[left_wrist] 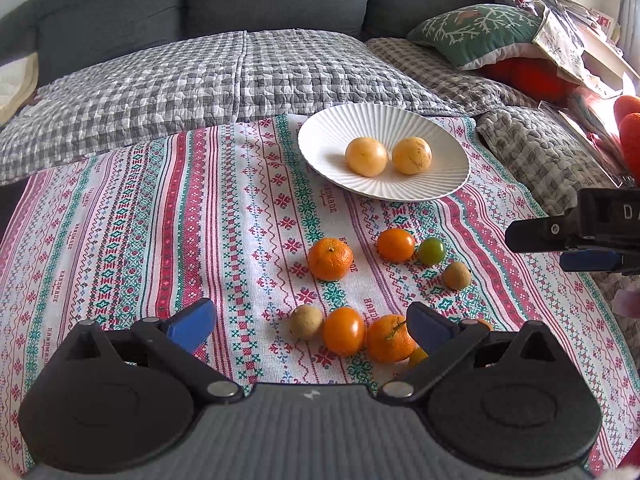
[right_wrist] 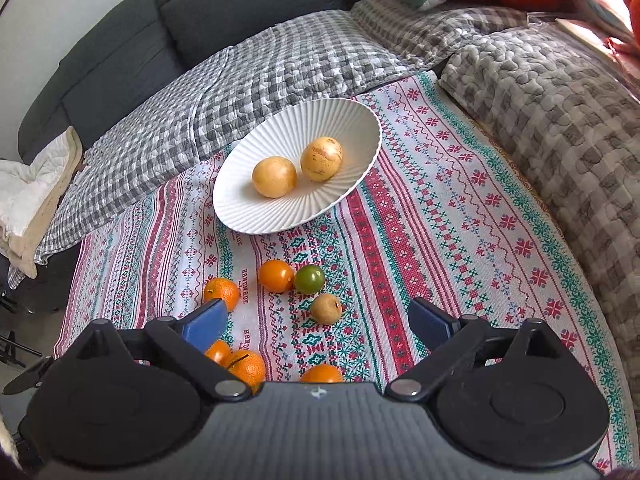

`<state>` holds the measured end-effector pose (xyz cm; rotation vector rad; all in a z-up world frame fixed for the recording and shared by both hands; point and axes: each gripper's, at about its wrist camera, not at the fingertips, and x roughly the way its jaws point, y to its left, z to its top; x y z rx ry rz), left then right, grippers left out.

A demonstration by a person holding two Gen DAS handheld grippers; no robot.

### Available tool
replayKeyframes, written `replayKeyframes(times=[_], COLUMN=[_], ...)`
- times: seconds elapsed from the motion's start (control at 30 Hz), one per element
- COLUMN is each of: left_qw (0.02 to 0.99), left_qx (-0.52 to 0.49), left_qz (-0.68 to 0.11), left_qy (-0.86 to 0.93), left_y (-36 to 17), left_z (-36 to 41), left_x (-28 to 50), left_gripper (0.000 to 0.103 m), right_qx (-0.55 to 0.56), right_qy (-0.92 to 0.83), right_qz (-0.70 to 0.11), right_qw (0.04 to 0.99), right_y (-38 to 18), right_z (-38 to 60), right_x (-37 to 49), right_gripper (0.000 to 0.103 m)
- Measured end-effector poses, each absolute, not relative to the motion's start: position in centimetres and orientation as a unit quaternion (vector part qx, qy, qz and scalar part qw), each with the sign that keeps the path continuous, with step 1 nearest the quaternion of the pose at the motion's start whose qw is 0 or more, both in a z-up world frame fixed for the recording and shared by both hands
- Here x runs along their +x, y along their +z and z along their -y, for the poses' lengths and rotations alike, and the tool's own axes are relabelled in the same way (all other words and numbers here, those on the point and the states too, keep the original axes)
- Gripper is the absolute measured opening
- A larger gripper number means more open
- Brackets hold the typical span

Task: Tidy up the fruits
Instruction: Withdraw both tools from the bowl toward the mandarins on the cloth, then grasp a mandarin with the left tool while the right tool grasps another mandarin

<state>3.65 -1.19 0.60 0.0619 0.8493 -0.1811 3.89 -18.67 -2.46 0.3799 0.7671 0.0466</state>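
1. The left claw (left_wrist: 310, 326) was spread wide, gripping nothing.
2. The right claw (right_wrist: 316, 322) gaped too, empty.
3. Two yellow fruits (left_wrist: 366, 157) sat on the white plate (left_wrist: 320, 144) at twelve o'clock.
4. A tangerine (right_wrist: 246, 368) lay half hidden behind the right claw's body, on the patterned cloth (left_wrist: 160, 220).
5. A small tomato (left_wrist: 417, 356) peeked from behind the left claw's right finger.

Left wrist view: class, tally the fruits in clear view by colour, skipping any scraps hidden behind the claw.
Yellow fruits, on the plate: 2
Orange fruits: 4
Green fruit: 1
Brown fruits: 2
Total: 9
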Motion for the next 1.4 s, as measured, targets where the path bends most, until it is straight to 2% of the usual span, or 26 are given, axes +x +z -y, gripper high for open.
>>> replayKeyframes(times=[0.3,0.63,0.73,0.8,0.87,1.07,1.23,1.4], left_qw=[0.904,0.919,0.917,0.915,0.911,0.92,0.916,0.91], left_qx=[0.034,0.053,0.082,0.094,0.103,0.056,0.035,0.036], left_qz=[-0.419,-0.371,-0.359,-0.357,-0.359,-0.358,-0.372,-0.384], left_qy=[-0.083,-0.125,-0.152,-0.165,-0.174,-0.148,-0.145,-0.152], left_y=[-0.9,-1.9,-2.1,-2.2,-2.2,-1.5,-2.3,-3.3], left_z=[-0.6,-1.3,-0.3,0.3,0.7,0.0,0.6,1.6], left_x=[2.8,1.7,1.4,1.3,1.6,4.2,6.1,7.8], left_gripper=[0.095,0.094,0.087,0.075,0.068,0.059,0.049,0.042], right_qx=[0.165,0.104,0.078,0.064,0.052,-0.004,-0.048,-0.051], right_qy=[0.033,0.055,0.061,0.074,0.087,0.147,0.19,0.203], right_qz=[-0.351,-0.342,-0.349,-0.349,-0.349,-0.343,-0.345,-0.353], right_qw=[0.921,0.932,0.932,0.932,0.932,0.928,0.918,0.912], right_y=[-3.4,-4.3,-4.6,-4.7,-4.9,-5.4,-6.0,-6.5], right_z=[18.7,17.7,17.2,16.8,16.4,14.0,11.9,11.2], right_x=[2.7,2.6,2.6,2.6,2.5,2.5,2.9,4.1], right_gripper=[0.103,0.103,0.103,0.102,0.102,0.09,0.076,0.065])
